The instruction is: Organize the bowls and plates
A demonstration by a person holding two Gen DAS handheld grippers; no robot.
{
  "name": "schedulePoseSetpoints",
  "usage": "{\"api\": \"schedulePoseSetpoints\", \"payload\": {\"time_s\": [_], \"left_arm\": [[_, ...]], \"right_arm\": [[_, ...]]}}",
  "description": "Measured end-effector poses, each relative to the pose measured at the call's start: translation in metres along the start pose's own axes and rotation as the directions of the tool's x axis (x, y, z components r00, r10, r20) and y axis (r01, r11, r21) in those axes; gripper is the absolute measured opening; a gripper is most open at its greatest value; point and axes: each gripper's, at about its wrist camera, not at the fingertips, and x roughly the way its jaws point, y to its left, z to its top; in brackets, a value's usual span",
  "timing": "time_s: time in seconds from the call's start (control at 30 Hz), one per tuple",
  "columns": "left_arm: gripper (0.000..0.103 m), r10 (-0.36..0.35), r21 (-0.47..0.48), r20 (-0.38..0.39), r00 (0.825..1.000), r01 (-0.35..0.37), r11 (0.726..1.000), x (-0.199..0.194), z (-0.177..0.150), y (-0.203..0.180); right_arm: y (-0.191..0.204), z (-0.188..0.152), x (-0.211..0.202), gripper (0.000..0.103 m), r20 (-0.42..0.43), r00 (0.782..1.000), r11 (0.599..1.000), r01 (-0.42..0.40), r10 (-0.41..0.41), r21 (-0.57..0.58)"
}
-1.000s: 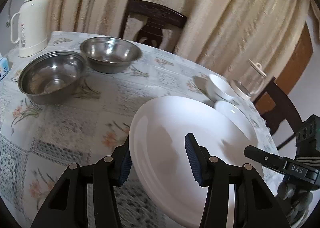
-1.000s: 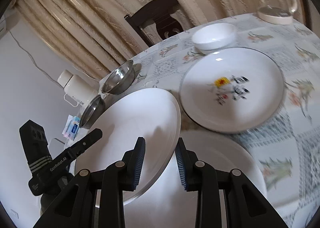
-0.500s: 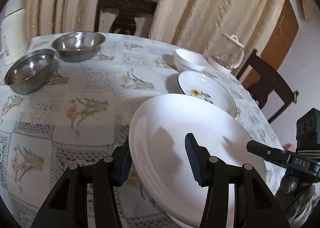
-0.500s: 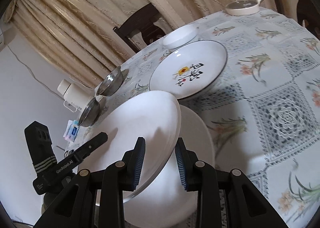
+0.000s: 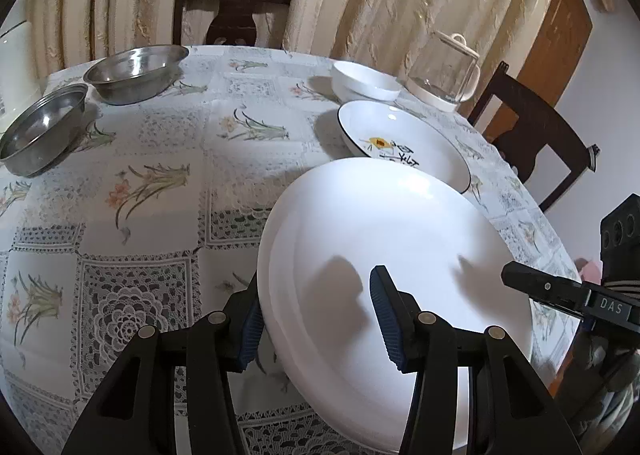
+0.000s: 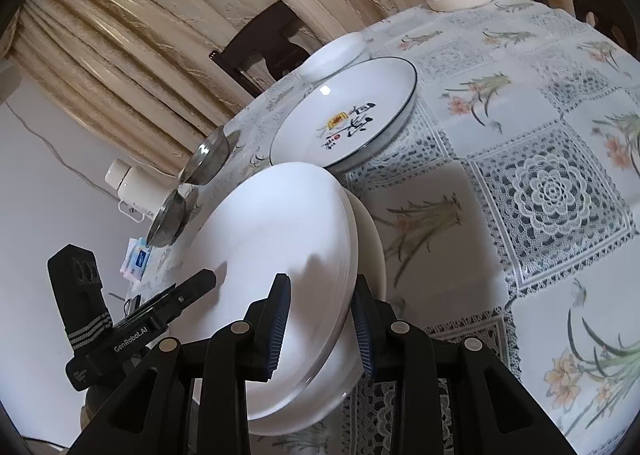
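I hold a plain white plate (image 5: 380, 235) (image 6: 272, 235) tilted between both grippers. My left gripper (image 5: 316, 321) is shut on its left rim, one finger under and one on top. At the opposite rim my right gripper (image 6: 320, 323) is shut too. Right beneath it a second white plate (image 6: 370, 239) lies on the table, edge showing. Just beyond lies a dark-rimmed patterned plate (image 5: 404, 139) (image 6: 348, 115), then a small white bowl (image 5: 364, 81) (image 6: 336, 53). Two steel bowls (image 5: 136, 71) (image 5: 40, 127) stand at the far left.
A glass jug (image 5: 444, 71) stands behind the white bowl. A white thermos (image 6: 136, 187) sits past the steel bowls. Dark wooden chairs (image 5: 232, 7) (image 5: 532, 143) stand at the far side and right. The flowered tablecloth (image 5: 160, 215) covers the round table.
Both grippers carried the white plate right and down, closer to the second white plate near the table edge. The steel bowls slid to the far left of the left view.
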Motion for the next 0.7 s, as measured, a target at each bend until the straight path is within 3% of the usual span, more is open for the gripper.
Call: {"api": "schedulePoseSetpoints", "payload": {"time_s": [0.27, 0.7], "left_arm": [[0.051, -0.005, 0.018, -0.043, 0.999, 0.006, 1.000, 0.009, -0.005, -0.002], [0.051, -0.013, 0.035, -0.010, 1.000, 0.013, 0.999, 0.000, -0.002, -0.002]], "right_arm": [[0.001, -0.002, -0.007, 0.033, 0.019, 1.000, 1.000, 0.022, -0.022, -0.020], [0.016, -0.010, -0.013, 0.035, 0.059, 0.993, 0.987, 0.109, -0.103, -0.116]]}}
